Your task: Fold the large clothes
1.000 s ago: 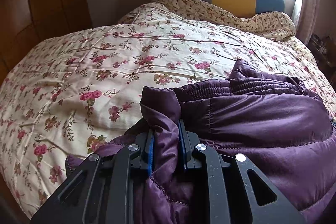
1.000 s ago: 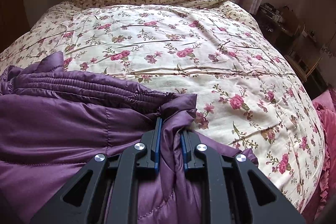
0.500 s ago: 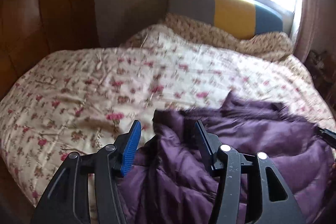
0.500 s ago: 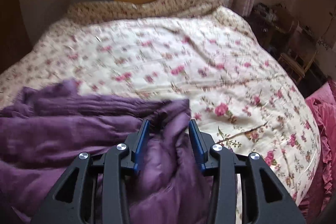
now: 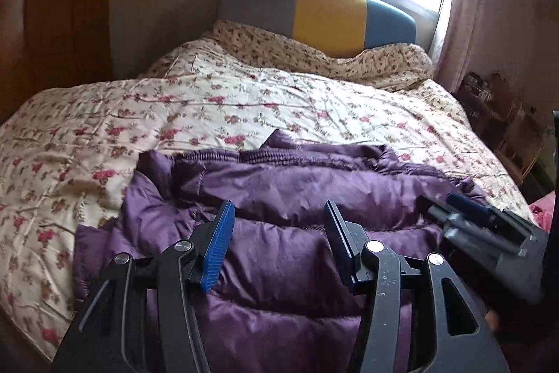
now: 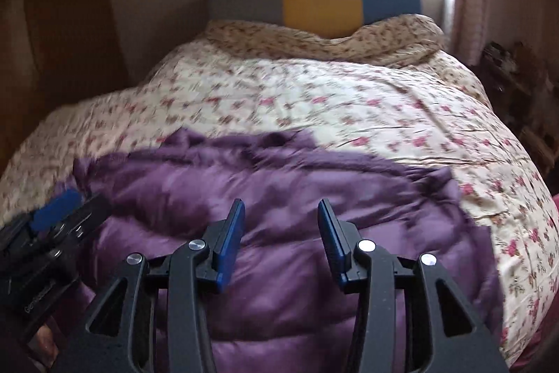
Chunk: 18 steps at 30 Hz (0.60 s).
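Left gripper [image 5: 277, 221] gapes above puffy, quilted purple jacket [image 5: 297, 184].

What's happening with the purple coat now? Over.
Left gripper open, empty. Right gripper open, empty. Purple coat lies folded on floral bed. Nothing blocking.

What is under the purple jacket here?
The purple jacket lies on the floral quilt, visible all around its far edge. Anything else beneath the jacket is covered.

The left tool [image 6: 52, 222] body carries small pale lettering, too blurred to read
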Tool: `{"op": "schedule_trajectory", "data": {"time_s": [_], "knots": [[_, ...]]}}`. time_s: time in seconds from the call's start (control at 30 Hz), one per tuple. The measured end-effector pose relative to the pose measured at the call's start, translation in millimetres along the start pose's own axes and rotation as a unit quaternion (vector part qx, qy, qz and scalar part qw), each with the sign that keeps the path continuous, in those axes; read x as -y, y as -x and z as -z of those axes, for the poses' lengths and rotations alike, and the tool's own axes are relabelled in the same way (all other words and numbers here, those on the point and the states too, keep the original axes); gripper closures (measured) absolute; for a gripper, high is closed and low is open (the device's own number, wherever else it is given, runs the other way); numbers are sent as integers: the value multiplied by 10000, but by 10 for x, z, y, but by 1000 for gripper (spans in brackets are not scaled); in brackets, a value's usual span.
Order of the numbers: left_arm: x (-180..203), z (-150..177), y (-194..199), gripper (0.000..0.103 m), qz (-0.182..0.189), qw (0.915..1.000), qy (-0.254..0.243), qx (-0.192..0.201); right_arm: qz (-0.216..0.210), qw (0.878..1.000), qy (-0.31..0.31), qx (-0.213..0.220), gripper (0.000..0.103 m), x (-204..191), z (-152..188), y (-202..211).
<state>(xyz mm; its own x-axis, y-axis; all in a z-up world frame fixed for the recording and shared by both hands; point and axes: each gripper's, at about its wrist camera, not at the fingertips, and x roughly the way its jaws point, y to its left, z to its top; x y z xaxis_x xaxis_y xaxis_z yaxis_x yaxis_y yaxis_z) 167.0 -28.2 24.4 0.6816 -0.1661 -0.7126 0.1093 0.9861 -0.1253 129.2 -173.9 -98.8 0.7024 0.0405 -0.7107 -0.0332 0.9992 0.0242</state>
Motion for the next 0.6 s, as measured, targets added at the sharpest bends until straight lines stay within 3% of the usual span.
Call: {"op": "schedule_trajectory", "data": {"time_s": [0.27,0.6], "knots": [[-47,188,-347,49,-107,9998,-89,-160,281,9994,143,-105,60,-92,201,-370],[-118,215,-433,47,52,9995,93,-304,447,9986,212,-192,60,-120,238,-528]]}}
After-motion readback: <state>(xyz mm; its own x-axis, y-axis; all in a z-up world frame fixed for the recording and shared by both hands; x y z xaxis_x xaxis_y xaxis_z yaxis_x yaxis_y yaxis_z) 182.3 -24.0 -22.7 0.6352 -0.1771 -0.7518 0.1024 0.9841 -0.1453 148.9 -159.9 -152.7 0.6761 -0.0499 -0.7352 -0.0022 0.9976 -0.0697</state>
